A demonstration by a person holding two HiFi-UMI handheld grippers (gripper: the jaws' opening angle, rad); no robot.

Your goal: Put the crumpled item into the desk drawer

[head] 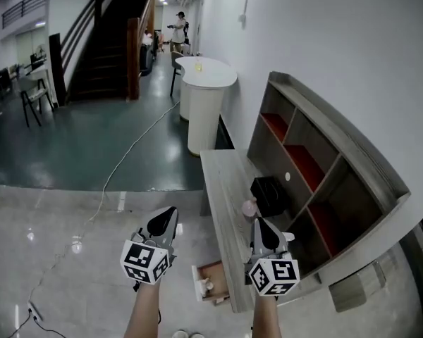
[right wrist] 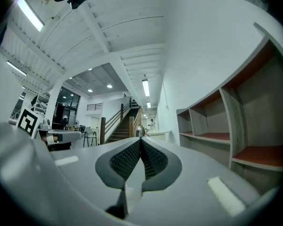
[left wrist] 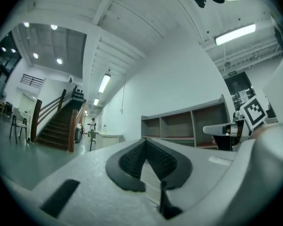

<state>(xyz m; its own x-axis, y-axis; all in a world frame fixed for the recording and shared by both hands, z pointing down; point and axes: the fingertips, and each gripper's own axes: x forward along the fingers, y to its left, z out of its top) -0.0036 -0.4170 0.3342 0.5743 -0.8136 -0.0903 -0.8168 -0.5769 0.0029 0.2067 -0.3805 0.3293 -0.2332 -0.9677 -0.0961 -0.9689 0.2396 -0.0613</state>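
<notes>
A pale pink crumpled item (head: 249,207) lies on the long grey desk (head: 222,189), beside a black box (head: 271,194). The desk drawer (head: 216,279) stands pulled out below the desk's near end, with a small white thing inside. My right gripper (head: 259,222) hovers over the desk just short of the crumpled item, its jaws together and empty (right wrist: 140,139). My left gripper (head: 169,213) hangs over the floor left of the desk, jaws closed on nothing (left wrist: 145,140). Neither gripper view shows the item or the drawer.
A grey shelf unit (head: 317,167) with red-lined compartments stands on the desk against the wall. Beyond the desk stands a round white counter (head: 204,83). A cable (head: 127,153) runs across the floor. A staircase (head: 106,41), chairs and a distant person (head: 179,27) are at the back.
</notes>
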